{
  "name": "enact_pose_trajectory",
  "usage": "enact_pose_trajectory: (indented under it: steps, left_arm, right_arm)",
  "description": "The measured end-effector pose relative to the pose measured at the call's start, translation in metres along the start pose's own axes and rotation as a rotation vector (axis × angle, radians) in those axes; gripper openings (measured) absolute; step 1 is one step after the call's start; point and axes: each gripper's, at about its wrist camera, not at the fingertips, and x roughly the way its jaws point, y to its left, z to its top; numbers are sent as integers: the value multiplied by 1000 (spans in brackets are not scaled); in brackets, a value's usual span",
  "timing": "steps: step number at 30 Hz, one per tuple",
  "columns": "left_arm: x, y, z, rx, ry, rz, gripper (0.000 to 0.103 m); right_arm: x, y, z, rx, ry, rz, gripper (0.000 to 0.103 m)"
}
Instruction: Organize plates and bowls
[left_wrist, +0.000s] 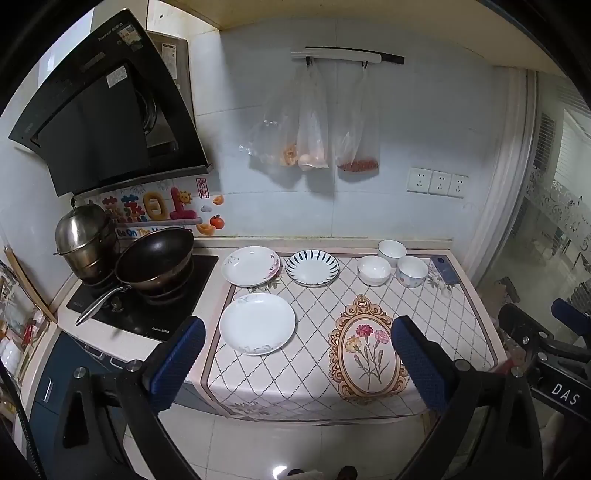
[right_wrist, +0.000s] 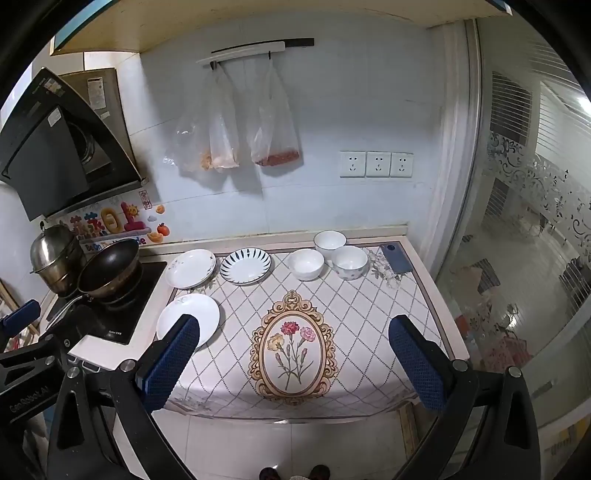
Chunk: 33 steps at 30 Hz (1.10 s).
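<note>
On the patterned cloth (left_wrist: 424, 310) lie three plates: a plain white plate (left_wrist: 257, 324) (right_wrist: 188, 319) at the front left, a flower-edged plate (left_wrist: 250, 266) (right_wrist: 191, 268) behind it, and a blue-striped plate (left_wrist: 312, 267) (right_wrist: 245, 266) beside that. Three white bowls (left_wrist: 374, 270) (left_wrist: 392, 249) (left_wrist: 412, 271) cluster at the back right; they also show in the right wrist view (right_wrist: 306, 264) (right_wrist: 330, 240) (right_wrist: 349, 262). My left gripper (left_wrist: 297, 369) and right gripper (right_wrist: 293, 363) are both open and empty, held back in front of the counter's front edge.
A stove (left_wrist: 147, 295) with a black wok (left_wrist: 155, 258) and a steel steamer pot (left_wrist: 83, 236) stands at the left. A blue phone (left_wrist: 445, 271) lies at the back right. Plastic bags (left_wrist: 314, 129) hang on the wall. A glass door (right_wrist: 517, 258) is at the right.
</note>
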Motion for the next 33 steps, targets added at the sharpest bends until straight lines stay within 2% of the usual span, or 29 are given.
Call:
enact_pose_trajectory:
  steps: [33]
  left_arm:
    - [-14,0,-4,10,-39,15,103]
  right_arm:
    - [-6,-7,-4,2,-1,1,103]
